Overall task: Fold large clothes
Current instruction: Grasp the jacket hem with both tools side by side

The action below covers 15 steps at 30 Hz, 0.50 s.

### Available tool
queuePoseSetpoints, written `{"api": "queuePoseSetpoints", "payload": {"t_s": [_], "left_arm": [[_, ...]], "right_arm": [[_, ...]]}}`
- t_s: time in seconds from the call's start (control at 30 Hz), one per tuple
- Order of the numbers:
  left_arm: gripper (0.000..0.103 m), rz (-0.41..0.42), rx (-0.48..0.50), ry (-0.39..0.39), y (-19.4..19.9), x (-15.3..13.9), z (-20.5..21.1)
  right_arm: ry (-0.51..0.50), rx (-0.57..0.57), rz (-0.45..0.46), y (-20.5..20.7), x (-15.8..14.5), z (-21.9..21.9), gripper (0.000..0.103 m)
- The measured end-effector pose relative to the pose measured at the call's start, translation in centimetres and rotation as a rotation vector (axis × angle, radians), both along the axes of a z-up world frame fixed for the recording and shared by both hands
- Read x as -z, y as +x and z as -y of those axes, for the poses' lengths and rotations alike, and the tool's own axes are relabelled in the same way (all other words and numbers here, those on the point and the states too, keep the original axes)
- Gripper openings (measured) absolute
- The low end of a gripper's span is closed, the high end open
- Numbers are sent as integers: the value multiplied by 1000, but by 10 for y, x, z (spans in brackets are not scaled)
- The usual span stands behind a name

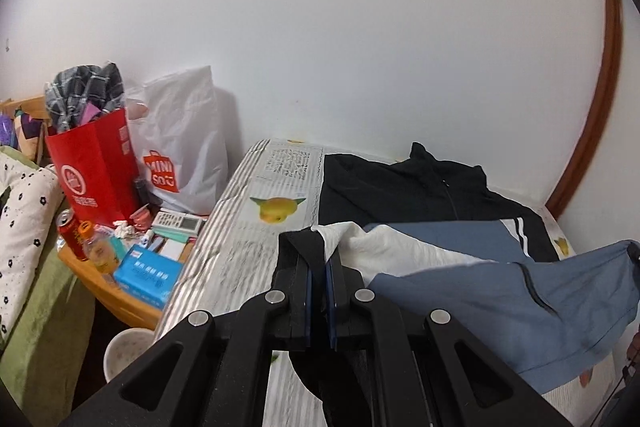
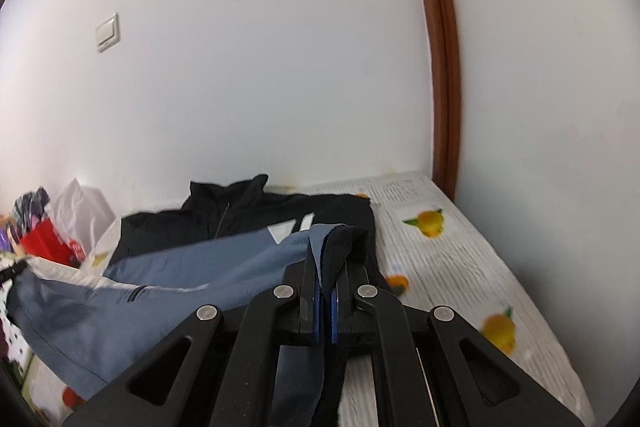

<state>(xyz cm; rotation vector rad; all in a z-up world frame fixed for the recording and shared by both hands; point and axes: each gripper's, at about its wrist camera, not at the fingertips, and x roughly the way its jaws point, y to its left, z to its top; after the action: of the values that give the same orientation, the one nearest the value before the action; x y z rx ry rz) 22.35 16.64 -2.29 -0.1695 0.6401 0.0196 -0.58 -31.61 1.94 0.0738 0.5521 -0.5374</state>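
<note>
The left tool [image 1: 319,259] is clamped on the black hem of a jacket [image 1: 432,195], lifting its blue and white lower part off the bed [image 1: 240,227]. The black collar end lies flat toward the bed's far edge. Past the bed's left edge stand a red bag [image 1: 96,171] and a white bag [image 1: 184,147].

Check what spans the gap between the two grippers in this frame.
The lifted hem of the black, blue and white zip jacket hangs between the left gripper and right gripper, both clamped on it; both views show it.
</note>
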Motion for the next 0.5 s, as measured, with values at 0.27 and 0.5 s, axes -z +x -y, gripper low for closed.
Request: {"api": "queuePoseSetpoints", "payload": {"t_s": [0.27, 0.5], "left_arm": [[7, -93, -11, 71, 68, 37, 16], [8, -236, -14, 69, 103, 82, 16]], "right_arm": [[12, 29, -64, 71, 39, 41, 4], [29, 55, -163, 96, 86, 70, 4]]}}
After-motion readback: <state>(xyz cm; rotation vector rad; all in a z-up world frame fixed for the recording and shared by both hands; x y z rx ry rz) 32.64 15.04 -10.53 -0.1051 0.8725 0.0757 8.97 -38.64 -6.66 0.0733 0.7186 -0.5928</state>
